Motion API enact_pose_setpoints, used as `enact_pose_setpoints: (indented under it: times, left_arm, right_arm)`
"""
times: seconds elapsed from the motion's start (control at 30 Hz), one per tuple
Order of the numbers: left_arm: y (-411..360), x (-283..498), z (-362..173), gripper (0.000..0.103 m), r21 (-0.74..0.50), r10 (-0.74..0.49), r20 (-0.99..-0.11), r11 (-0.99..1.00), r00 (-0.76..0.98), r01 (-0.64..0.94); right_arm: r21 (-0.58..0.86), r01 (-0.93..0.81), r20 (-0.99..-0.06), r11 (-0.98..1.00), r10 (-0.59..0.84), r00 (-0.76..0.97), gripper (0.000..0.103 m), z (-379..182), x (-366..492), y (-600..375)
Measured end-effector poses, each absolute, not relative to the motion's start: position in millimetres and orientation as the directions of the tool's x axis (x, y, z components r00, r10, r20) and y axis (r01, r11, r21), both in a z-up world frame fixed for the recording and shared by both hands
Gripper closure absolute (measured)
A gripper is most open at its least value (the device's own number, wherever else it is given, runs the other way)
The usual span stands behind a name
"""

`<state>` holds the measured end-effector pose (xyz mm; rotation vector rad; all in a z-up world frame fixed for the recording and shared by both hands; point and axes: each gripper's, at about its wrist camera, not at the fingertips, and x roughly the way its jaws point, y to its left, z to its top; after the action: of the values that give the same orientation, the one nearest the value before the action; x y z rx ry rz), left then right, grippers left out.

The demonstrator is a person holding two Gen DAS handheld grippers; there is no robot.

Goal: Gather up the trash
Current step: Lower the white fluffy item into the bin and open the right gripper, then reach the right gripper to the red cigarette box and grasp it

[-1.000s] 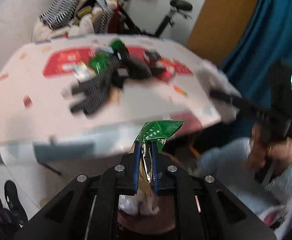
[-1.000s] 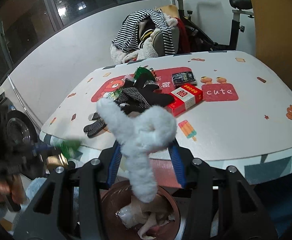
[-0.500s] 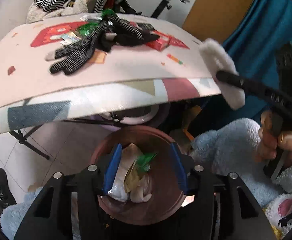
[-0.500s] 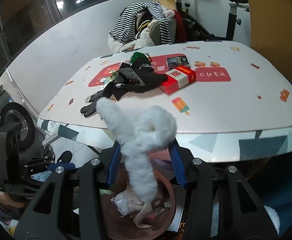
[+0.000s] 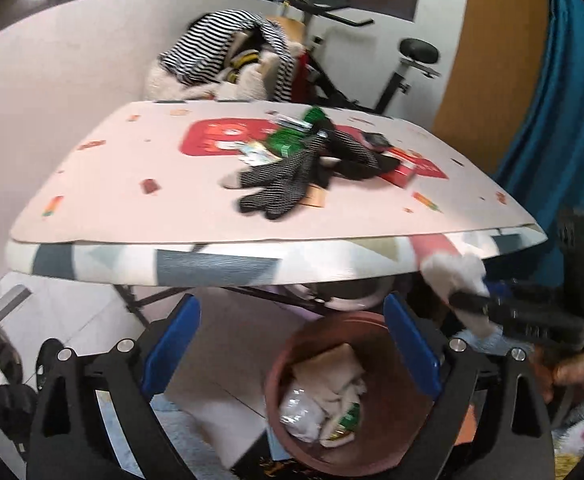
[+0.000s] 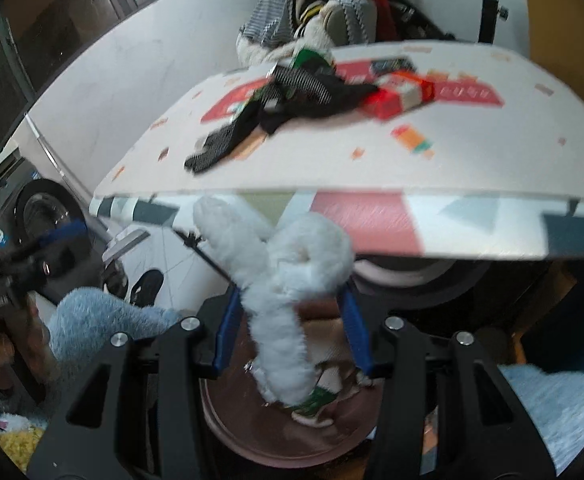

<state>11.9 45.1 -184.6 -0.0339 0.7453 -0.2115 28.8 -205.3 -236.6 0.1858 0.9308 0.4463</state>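
My left gripper (image 5: 292, 344) is open and empty, below the table edge, to the left of and above a brown bin (image 5: 396, 440). The bin holds crumpled paper and a green wrapper (image 5: 350, 416). My right gripper (image 6: 292, 320) is shut on a white fluffy item (image 6: 287, 280) that hangs over the same bin (image 6: 275, 436). The right gripper also shows in the left wrist view (image 5: 472, 300), at the right with the fluffy item (image 5: 452, 276). More green wrappers (image 5: 292, 140) lie on the table (image 5: 151, 184).
Black dotted gloves (image 5: 287, 184) and a red box (image 5: 404, 168) lie on the table by the wrappers. Striped clothes on a chair (image 5: 227, 60) and an exercise bike (image 5: 372, 68) stand behind. A blue curtain (image 5: 564, 120) hangs at the right. Table legs (image 5: 139, 304) stand left of the bin.
My left gripper opened and dropped the green wrapper into the bin, then tilted up toward the table. My right gripper lowered below the table edge, still holding the fluffy item.
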Motion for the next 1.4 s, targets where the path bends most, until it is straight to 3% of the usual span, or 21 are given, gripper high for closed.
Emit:
enact_pose_setpoints:
  times: [0.33, 0.97, 1.0, 1.2, 1.27, 1.4]
  left_arm:
    - [68.5, 3.3, -194.8, 0.012, -0.125, -0.120, -0.661, 0.991, 0.741, 0.050]
    - [69.2, 6.2, -202.6, 0.012, -0.135, -0.110, -0.693, 0.991, 0.712, 0.022]
    - [70.0, 6.3, -202.9, 0.012, -0.138, -0.111, -0.694, 0.990, 0.712, 0.019]
    - [71.4, 7.2, -203.9, 0.012, -0.142, -0.109, -0.698, 0.990, 0.708, 0.012]
    - [71.0, 7.1, -204.0, 0.012, -0.141, -0.109, -0.698, 0.990, 0.707, 0.014]
    - [71.1, 7.7, -204.4, 0.012, -0.140, -0.108, -0.700, 0.990, 0.706, 0.013]
  right_arm:
    - [0.273, -0.310, -0.792, 0.911, 0.396, 0.465, 0.055, -261.9, 29.5, -182.3]
    - [0.229, -0.338, -0.828, 0.913, 0.365, 0.426, 0.052, -273.7, 28.9, -168.0]
    - [0.232, -0.340, -0.827, 0.911, 0.369, 0.424, 0.049, -273.6, 28.8, -167.7]
    - [0.220, -0.332, -0.815, 0.917, 0.360, 0.454, 0.010, -269.7, 27.1, -169.5]
    - [0.218, -0.324, -0.811, 0.921, 0.355, 0.464, 0.006, -267.9, 27.5, -171.7]
    - [0.245, -0.317, -0.791, 0.916, 0.378, 0.481, 0.006, -261.4, 27.6, -176.8]
